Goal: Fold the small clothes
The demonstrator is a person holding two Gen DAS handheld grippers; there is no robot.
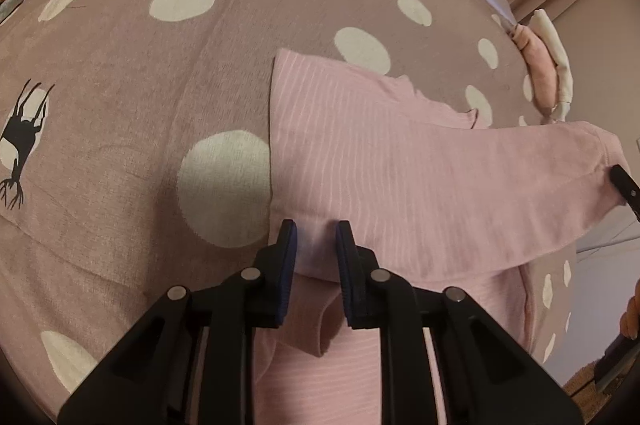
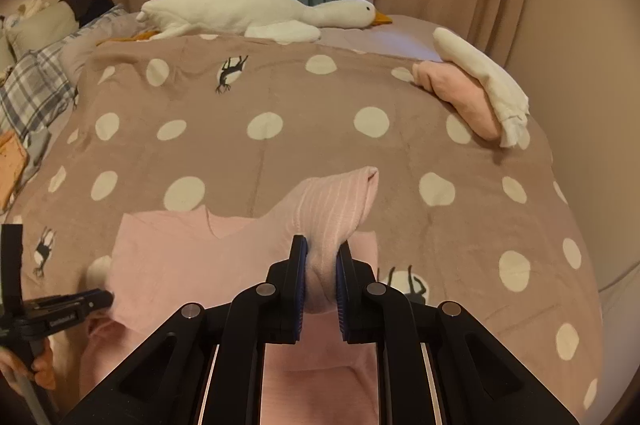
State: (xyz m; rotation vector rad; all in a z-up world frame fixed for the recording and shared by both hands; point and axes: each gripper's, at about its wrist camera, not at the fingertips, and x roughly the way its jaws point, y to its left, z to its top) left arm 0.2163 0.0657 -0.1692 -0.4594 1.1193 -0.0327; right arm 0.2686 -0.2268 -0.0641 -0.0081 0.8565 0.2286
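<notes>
- the pink ribbed top [image 2: 168, 249] looked light, soft and floppy on the bed [image 2: 320, 145].
- right claw [image 2: 322, 265] pinched its sleeve [image 2: 336, 201]; left claw [image 1: 316, 245] clamped the hem fold.
- edges and cuffs seemed the best holds.

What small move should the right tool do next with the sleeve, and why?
Probably carry the sleeve left across the pink top and lay it flat: the right tool grips it lifted, while the body lies spread on the bed.

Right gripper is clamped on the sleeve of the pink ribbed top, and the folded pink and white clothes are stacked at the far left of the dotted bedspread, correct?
Not quite. The right gripper does clamp the pink ribbed top's sleeve, but the folded pink and white clothes sit at the far right of the dotted bedspread, as the right wrist view shows.
</notes>
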